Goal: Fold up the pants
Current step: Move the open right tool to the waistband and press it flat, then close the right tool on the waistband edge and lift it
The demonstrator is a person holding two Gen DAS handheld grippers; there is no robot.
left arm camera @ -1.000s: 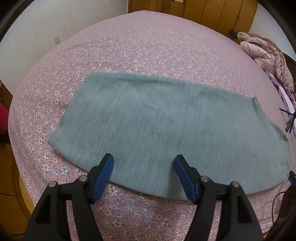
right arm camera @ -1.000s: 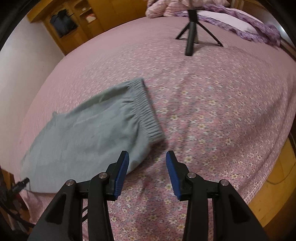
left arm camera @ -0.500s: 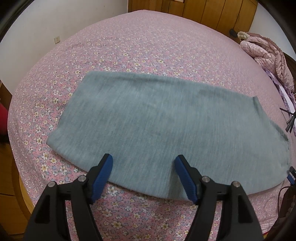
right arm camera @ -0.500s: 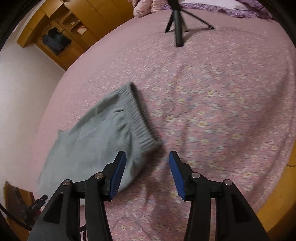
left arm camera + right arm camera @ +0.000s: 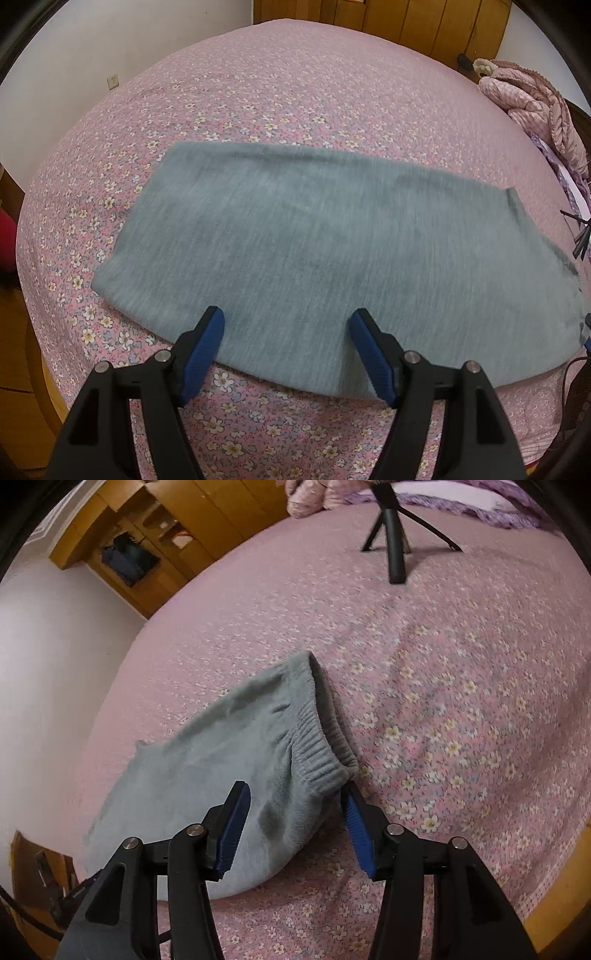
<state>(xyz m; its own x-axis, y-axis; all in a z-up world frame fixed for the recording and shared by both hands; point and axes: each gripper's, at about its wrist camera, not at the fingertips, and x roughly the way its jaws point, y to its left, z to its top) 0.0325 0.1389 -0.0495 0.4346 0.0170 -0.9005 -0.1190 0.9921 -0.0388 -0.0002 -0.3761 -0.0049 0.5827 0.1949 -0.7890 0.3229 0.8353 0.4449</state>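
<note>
Right of the left gripper [image 5: 287,345], the pants [image 5: 332,243] run off the frame edge. Beyond the right gripper [image 5: 295,814], the tripod [image 5: 397,535] is cut off above and blurred; the bedspread [image 5: 295,602] pattern there smears.

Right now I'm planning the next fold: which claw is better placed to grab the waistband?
Right claw: open, straddling the waistband corner of the pants. Left claw sits mid-leg.

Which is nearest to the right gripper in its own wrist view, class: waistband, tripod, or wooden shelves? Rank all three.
1. Waistband, right at the right gripper.
2. Tripod, far ahead on the bed, to the right.
3. Wooden shelves, beyond the bed, upper left.
</note>
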